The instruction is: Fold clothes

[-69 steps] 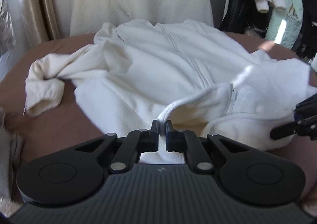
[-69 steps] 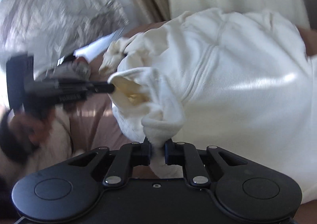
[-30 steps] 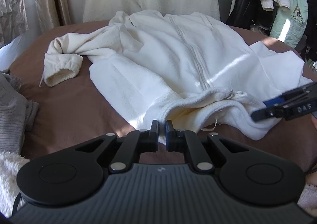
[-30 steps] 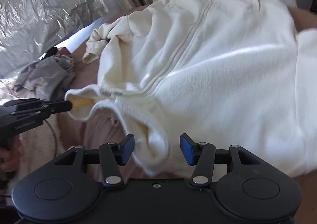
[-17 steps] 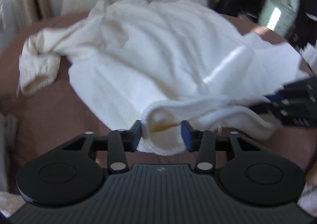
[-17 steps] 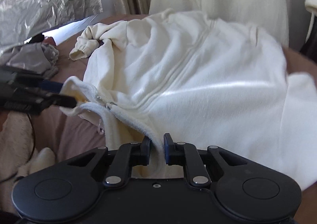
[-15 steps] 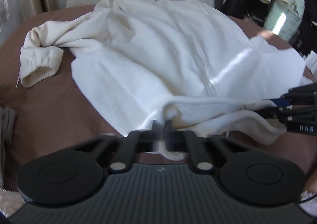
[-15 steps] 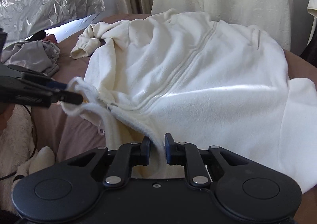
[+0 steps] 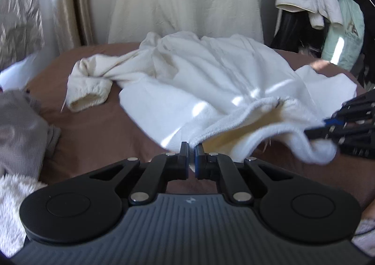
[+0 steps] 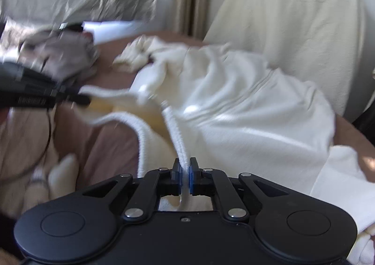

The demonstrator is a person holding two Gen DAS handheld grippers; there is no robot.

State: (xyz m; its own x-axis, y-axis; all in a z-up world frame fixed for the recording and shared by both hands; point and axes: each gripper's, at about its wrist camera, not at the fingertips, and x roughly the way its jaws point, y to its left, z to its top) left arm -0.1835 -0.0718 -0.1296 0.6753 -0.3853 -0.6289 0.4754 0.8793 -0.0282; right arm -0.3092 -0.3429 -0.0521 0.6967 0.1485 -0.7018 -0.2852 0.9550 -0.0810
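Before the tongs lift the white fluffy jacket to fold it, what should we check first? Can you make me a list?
1. Left tongs pinching the jacket hem: ok, shut on the fabric edge.
2. Right tongs pinching the hem: ok, shut on the ribbed edge.
3. Hem tight between both tongs: not ok, it sags and gapes open.
4. Left sleeve laid flat: not ok, it is bunched and twisted.
5. Grey garment out of the way: ok, it lies apart from the jacket.
6. Zipper closed all the way: cannot tell, too blurred.
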